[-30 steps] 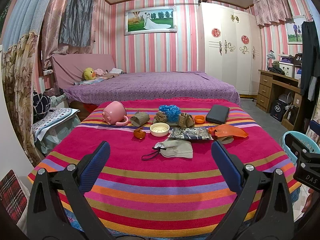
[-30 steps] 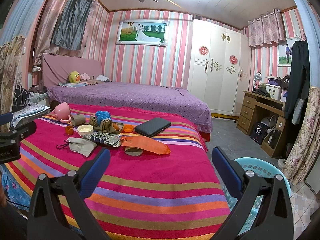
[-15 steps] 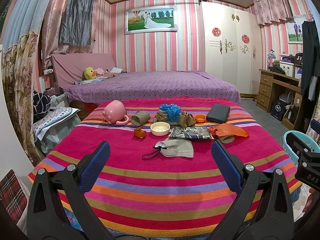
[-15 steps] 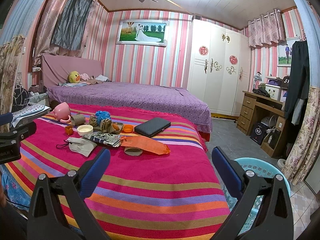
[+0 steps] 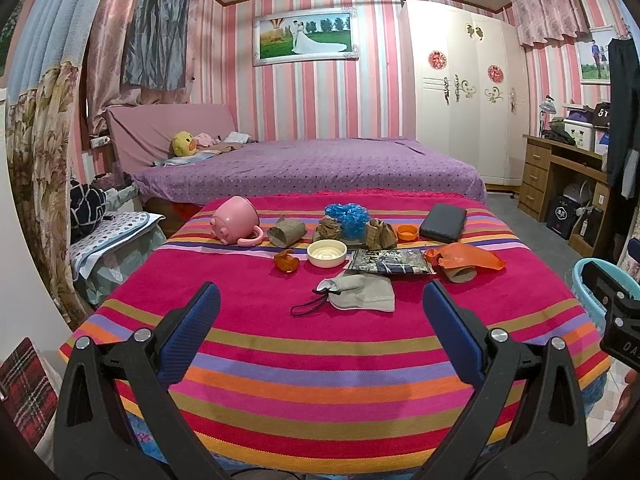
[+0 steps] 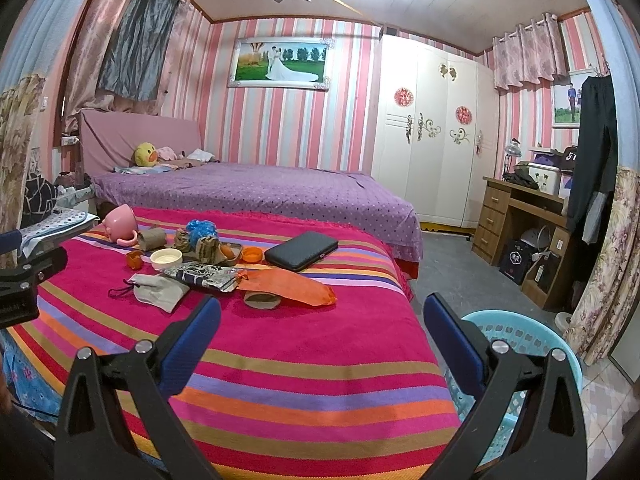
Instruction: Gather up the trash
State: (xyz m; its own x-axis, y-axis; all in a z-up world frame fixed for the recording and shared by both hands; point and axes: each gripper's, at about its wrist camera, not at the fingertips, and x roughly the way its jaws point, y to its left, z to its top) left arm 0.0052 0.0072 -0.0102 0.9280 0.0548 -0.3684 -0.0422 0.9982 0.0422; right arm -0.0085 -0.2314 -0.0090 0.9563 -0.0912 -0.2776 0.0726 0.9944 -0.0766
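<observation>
The left claw (image 5: 320,312) hangs wide open over the near part of the striped table (image 5: 320,368), holding nothing; the right claw (image 6: 322,320) is likewise spread wide and empty, over the table's near right corner. The trash lies in a cluster on the far half of the table, and the white bowl (image 5: 327,253) serves as landmark. Just left of the bowl sits an orange scrap (image 5: 285,261); behind that lies a cardboard roll (image 5: 286,232), and further left a pink mug (image 5: 235,220) tipped on its side. Behind the bowl sits a blue plastic wad (image 5: 347,216) between two crumpled brown papers (image 5: 330,229). Right of the bowl lies a patterned packet (image 5: 390,261), then an orange bag (image 5: 466,258) draped over another roll (image 5: 461,275). Behind the packet are a small orange cap (image 5: 407,233) and a black case (image 5: 443,223). In front of the bowl, nearest the left claw, lies a grey pouch (image 5: 362,298) with a dark cord. A blue basket (image 6: 516,344) stands on the floor well to the right of the bowl, off the table's right edge, just beside the right claw.
</observation>
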